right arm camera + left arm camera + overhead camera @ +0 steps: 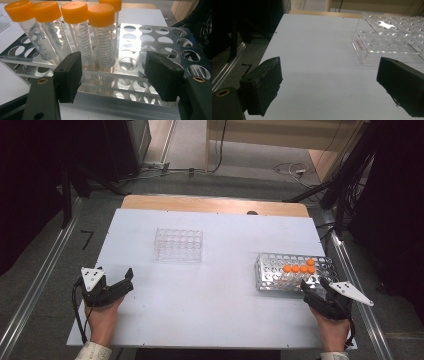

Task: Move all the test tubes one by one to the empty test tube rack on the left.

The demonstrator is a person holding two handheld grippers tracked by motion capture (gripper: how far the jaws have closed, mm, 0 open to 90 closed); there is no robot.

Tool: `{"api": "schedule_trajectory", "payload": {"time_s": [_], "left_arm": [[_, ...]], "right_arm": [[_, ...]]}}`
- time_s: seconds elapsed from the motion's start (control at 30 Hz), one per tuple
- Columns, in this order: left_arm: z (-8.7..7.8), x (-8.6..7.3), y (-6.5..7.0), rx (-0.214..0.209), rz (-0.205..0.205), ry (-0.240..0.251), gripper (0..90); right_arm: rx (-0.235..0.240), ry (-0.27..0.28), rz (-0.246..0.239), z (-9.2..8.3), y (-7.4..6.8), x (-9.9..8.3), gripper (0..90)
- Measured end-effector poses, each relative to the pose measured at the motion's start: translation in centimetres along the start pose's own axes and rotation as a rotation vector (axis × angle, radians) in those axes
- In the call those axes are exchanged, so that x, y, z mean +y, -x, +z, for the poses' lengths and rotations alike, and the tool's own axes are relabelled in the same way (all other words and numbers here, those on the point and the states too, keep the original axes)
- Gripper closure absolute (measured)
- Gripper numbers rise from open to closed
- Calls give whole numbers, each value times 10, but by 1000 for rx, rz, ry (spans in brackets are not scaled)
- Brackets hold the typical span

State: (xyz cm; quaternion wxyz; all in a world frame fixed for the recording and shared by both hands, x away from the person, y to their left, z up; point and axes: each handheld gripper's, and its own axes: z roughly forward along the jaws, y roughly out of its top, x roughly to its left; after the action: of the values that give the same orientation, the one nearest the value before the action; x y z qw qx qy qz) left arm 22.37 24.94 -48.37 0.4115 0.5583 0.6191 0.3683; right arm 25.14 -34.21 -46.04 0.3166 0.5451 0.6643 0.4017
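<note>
On my table (210,310) the clear rack (178,244) sits left of centre toward the far side, and the metal rack (295,271) sits well apart from it at the right, nearer me. Five capped tubes (299,268) stand in the metal rack, four in a row and, I think, one just behind the rightmost. My left gripper (120,282) is near the table's left edge, before the clear rack. My right gripper (314,287) is just before the metal rack's near wall, in line with the tubes.
</note>
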Motion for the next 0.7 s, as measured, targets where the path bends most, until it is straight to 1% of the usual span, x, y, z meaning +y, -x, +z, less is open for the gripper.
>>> {"api": "schedule_trajectory", "payload": {"time_s": [0.13, 0.23, 0.4, 0.5, 0.7], "left_arm": [[-1, -1, -1, 5, -3, -3, 65], [-2, -1, -2, 9, -4, -6, 65], [-2, -2, -3, 10, -7, -6, 65], [-2, -2, -4, 10, -9, -6, 66], [-2, -2, -4, 7, -12, -11, 66]], "right_arm": [[-1, -8, -1, 4, 0, 2, 294], [-4, -6, -3, 5, 1, 3, 319], [-7, -4, -13, 6, 1, 4, 433], [5, -12, -25, 8, 1, 5, 494], [3, -13, -37, 10, 1, 6, 589]]}}
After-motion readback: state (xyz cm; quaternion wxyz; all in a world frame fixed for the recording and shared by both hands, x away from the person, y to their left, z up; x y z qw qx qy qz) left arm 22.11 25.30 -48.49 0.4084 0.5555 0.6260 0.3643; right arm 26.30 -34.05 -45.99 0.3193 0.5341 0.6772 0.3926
